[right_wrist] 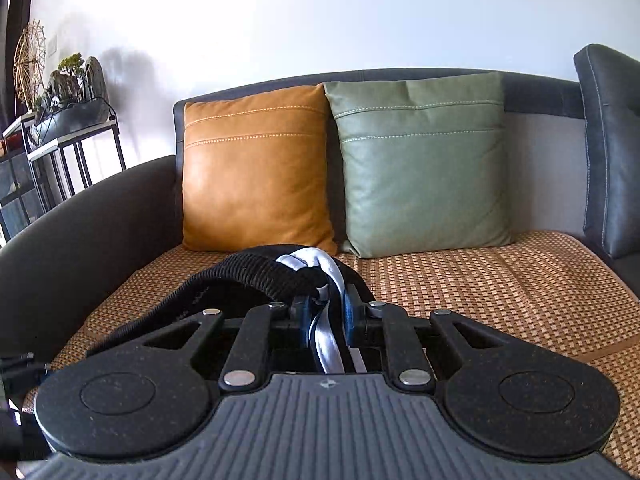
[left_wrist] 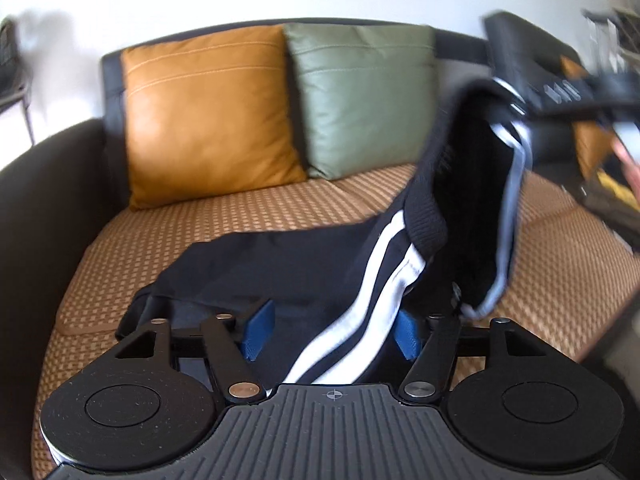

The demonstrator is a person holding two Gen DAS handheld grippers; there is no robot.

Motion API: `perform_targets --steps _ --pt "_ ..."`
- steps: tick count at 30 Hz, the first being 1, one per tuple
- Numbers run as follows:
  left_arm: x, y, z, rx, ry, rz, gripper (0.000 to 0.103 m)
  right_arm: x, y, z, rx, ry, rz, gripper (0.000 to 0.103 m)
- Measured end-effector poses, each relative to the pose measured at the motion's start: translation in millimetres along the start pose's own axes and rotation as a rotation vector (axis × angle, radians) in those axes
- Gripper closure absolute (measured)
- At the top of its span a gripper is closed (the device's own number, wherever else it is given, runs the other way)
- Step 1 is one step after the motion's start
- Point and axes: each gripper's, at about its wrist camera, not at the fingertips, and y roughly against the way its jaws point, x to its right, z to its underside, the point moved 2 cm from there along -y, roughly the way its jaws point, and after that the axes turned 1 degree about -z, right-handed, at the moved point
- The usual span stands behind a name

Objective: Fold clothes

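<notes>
black track pants (left_wrist: 304, 264) with 2 white side stripes are seen draped over the woven rattan seat mat (left_wrist: 224, 216) of a dark sofa (left_wrist: 52, 208), one end lifted into the air near the ribbed waistband (left_wrist: 430, 200). the raised end is pinched by the right gripper (right_wrist: 326, 316), its blue pads (right_wrist: 352, 316) pressed together on a bunch of grey-trimmed cloth. the left gripper (left_wrist: 332, 328) is shown spread wide, with the striped leg lying loosely between its blue pads (left_wrist: 260, 328) but not clamped.

from here, the fold is judged likely to be spoiled if the left gripper is closed off-centre, since only 1 layer of the smooth, slippery knit might be caught and the leg left twisted. a slip at the right gripper is also thought possible, as only a small, rumpled bunch of fabric is held there.

the fabric is seen as soft and matte, the waistband thick and ribbed, the trim slightly glossy. behind, a tan leather cushion (left_wrist: 204, 116) and a green leather cushion (left_wrist: 364, 100), both square and stitched, are propped against the backrest.
</notes>
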Motion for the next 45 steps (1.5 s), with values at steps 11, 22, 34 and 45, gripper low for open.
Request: perform_targets --steps 11,22,34,45 --pt "-14 -24 12 -0.075 0.073 0.016 0.095 0 -2 -3 -0.014 0.0 0.002 0.085" --pt "-51 -23 -42 0.002 0.214 -0.025 0.099 9 -24 41 -0.088 0.024 0.043 0.074" --pt "-62 -39 -51 -0.003 0.221 -0.04 0.099 26 -41 97 -0.156 0.031 0.151 0.046" --pt "-71 20 -92 0.096 0.176 -0.082 0.098 42 0 11 -0.024 -0.02 0.084 0.097"
